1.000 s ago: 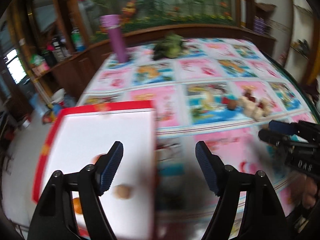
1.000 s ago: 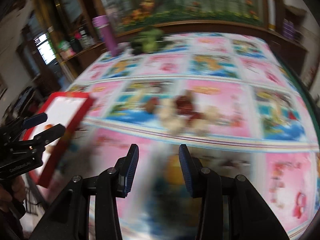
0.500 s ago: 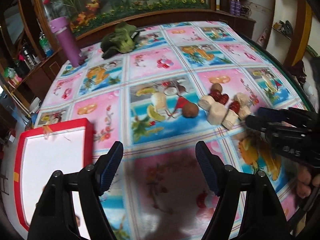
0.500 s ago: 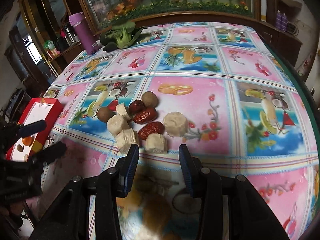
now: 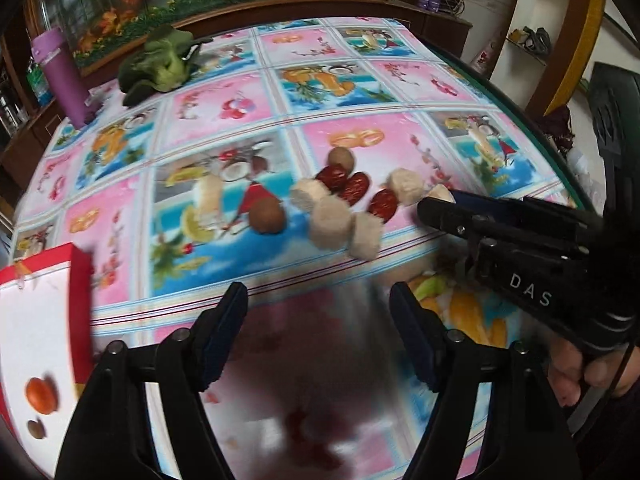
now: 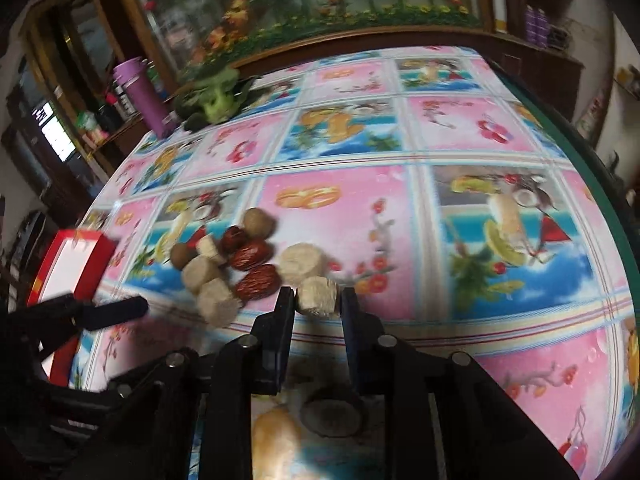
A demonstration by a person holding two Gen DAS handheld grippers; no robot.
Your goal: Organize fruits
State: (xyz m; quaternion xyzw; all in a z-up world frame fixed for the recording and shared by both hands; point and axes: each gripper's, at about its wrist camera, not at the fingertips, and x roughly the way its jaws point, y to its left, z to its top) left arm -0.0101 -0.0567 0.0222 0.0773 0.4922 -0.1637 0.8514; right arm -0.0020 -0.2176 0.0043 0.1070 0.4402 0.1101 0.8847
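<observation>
White "DAS" on right gripper (image 5: 436, 204) | right pads flank pale chunk (image 6: 318, 295), contact unclear | left gripper (image 5: 318, 316) spread, empty | fruits (image 6: 252, 256) mid-table, on fruit-print cloth (image 6: 420, 220) | red tray (image 5: 78, 280) left | purple bottle (image 5: 64, 76) behind

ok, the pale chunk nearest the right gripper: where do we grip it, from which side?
Grip the pale chunk across its two side faces, coming from the near table edge as the right gripper does now, fingers flanking it. It looks squat and blocky, so those opposite faces probably suit the pads. Its near side is free; the larger pale piece and the dates crowd the far-left side.
</observation>
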